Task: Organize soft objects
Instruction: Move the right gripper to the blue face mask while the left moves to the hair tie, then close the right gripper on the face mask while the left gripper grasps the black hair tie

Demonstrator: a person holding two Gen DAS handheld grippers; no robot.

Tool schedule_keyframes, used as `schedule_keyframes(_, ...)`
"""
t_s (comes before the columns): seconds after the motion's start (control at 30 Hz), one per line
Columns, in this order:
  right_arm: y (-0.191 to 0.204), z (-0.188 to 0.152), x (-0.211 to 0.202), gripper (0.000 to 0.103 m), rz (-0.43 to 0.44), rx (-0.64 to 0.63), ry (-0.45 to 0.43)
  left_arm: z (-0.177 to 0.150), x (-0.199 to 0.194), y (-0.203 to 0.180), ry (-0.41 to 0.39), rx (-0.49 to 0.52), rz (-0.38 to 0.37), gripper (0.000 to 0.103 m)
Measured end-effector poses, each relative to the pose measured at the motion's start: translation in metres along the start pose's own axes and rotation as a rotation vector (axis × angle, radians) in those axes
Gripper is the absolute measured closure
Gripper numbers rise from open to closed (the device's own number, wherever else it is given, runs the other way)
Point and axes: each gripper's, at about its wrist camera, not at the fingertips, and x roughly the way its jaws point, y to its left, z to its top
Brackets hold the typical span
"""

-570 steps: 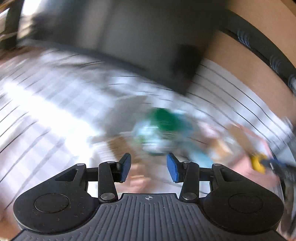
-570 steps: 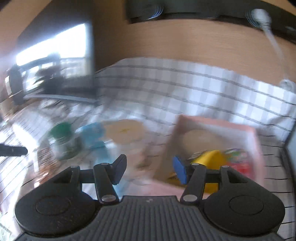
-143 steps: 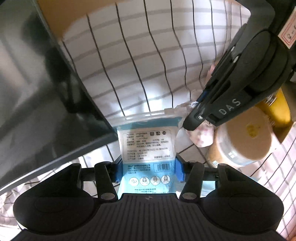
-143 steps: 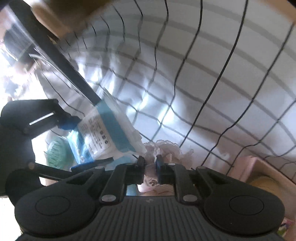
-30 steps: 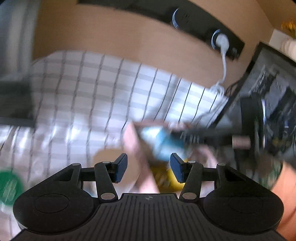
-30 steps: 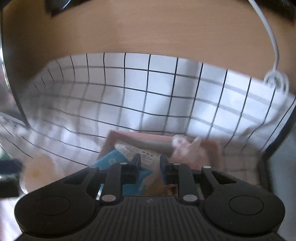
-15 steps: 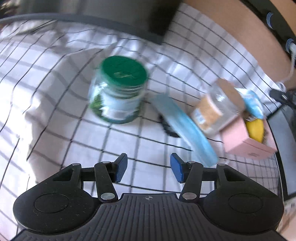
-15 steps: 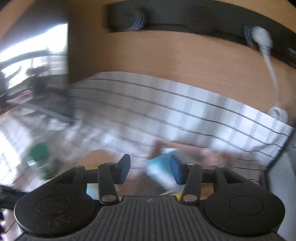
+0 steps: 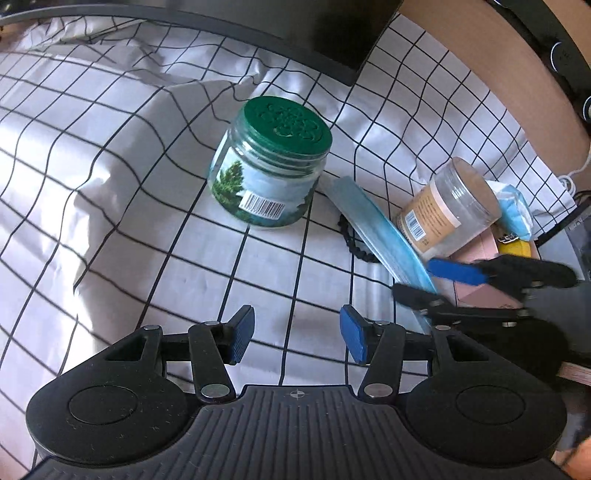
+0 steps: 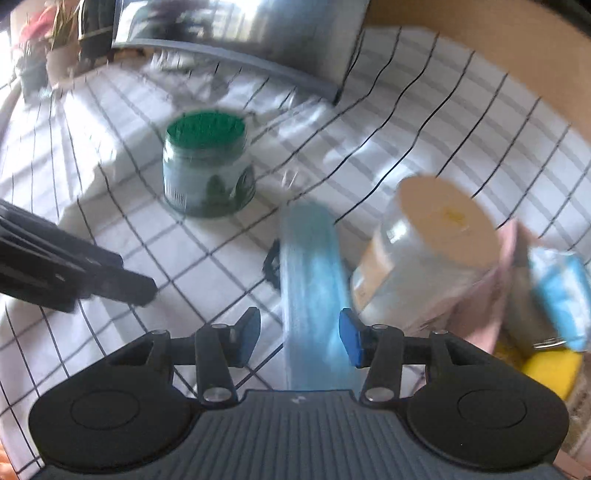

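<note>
Left gripper (image 9: 297, 334) had its jaws wide apart with nothing between them, just hanging over bare checked cloth (image 9: 110, 155) on the counter. The blue mask (image 9: 380, 236) lay ahead and off to the right of those jaws, flat on the cloth, running diagonally from near the green jar (image 9: 269, 162) down toward the right gripper (image 9: 424, 282).

Right gripper (image 10: 299, 334) was also spread open, not squeezing anything. In its own view the mask (image 10: 314, 295) sat right in the gap between the jaws, long side pointing straight away, near end running under the gripper body. That view was pretty blurry, so I couldn't tell if the pads were touching it. From the left camera, the right jaws looked like they straddled the mask's near end.

A black hair tie (image 9: 351, 236) peeked out from under the mask's left edge. Just right of the mask stood a clear jar (image 9: 443, 210) with a tan label, up against the pink box (image 9: 476, 251). The box had a blue packet (image 9: 511, 206) poking out the top and something yellow (image 10: 550, 365) inside. The green jar (image 10: 207, 166) stood well ahead, with a dark monitor (image 9: 295, 26) behind it.
</note>
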Motion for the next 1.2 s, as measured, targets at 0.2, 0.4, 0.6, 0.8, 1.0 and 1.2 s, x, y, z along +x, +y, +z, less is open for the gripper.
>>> schedule_keyframes(0.2,-0.002,-0.006,0.009,0.068,-0.029,0.038,0.031,0.000,0.001,-0.001,-0.001,0.009,-0.022,0.047)
schedule_keyframes(0.4,-0.007,-0.010,0.000,0.097,-0.017,0.068,0.018,0.013,0.027,-0.022,-0.026,0.040,-0.027,0.047)
schedule_keyframes(0.6,-0.021,-0.019,-0.007,0.097,0.045,0.129,-0.006,0.024,0.050,-0.048,-0.051,0.027,0.035,0.052)
schedule_keyframes(0.8,-0.031,-0.023,-0.011,0.097,0.120,0.143,-0.049,0.032,0.067,-0.071,-0.065,0.033,0.144,0.061)
schedule_keyframes(1.0,-0.039,-0.028,-0.010,0.097,0.159,0.160,-0.049,0.034,0.081,-0.090,-0.068,0.130,0.234,0.079)
schedule_keyframes(1.2,-0.040,-0.024,-0.008,0.097,0.183,0.157,-0.043,0.027,0.074,-0.083,-0.057,0.216,0.341,0.081)
